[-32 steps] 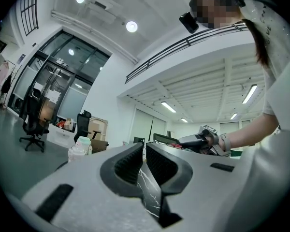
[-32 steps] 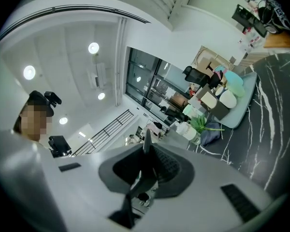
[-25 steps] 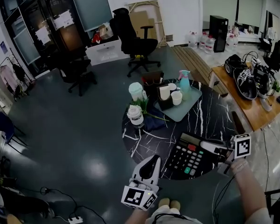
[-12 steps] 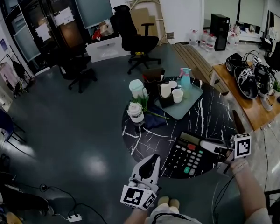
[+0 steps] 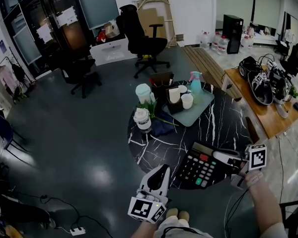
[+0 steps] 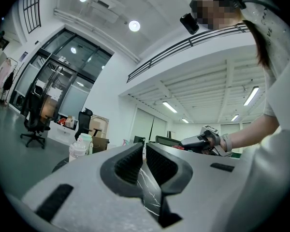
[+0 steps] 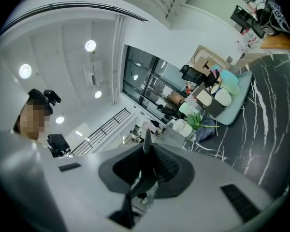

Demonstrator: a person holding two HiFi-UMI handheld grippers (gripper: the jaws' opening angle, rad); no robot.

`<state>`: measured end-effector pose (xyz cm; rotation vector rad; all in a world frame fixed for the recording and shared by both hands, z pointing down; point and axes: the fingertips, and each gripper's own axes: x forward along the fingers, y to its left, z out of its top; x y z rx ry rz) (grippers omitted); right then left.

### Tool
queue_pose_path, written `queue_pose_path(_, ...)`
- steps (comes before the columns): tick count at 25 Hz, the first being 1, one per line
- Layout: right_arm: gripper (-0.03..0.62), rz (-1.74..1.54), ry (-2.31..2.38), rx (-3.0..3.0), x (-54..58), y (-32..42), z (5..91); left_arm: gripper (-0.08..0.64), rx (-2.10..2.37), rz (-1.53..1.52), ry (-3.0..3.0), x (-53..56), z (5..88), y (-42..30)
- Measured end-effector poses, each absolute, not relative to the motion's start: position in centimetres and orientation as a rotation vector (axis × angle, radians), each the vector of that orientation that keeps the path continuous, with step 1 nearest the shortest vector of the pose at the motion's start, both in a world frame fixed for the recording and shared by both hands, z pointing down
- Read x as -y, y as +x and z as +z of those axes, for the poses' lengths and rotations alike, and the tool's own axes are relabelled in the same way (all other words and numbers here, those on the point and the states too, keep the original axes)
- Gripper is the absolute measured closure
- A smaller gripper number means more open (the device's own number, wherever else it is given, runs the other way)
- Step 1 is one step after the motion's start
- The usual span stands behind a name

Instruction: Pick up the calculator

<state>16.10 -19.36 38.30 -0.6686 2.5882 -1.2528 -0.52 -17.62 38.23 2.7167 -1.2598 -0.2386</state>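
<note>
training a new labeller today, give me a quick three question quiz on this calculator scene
1. True or false: the calculator lies on the tray.
2. Which hand-held gripper is clamped on the calculator? A left; B right; C both.
3. Fill in: at the tray's far end stands a teal ____ bottle.
Key: 1 false, it sits at the near edge of the round table, apart from the tray. 2 B, the right hand-held gripper. 3 spray.
</note>
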Motion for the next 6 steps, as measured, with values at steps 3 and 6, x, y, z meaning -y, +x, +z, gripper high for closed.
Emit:
queue_pose_path(3, 0.545, -1.257, -0.677, -2.585, 19.26, 16.26, 38.64, 0.552, 1.247, -0.239, 2.72, 17.65, 38.49, -0.21)
queue_pose_path(6, 0.545, -1.261, -0.681, -2.584, 19.19, 16.4, 38.9, 0.552, 1.238, -0.231, 2.717, 17.66, 38.87, 0.01)
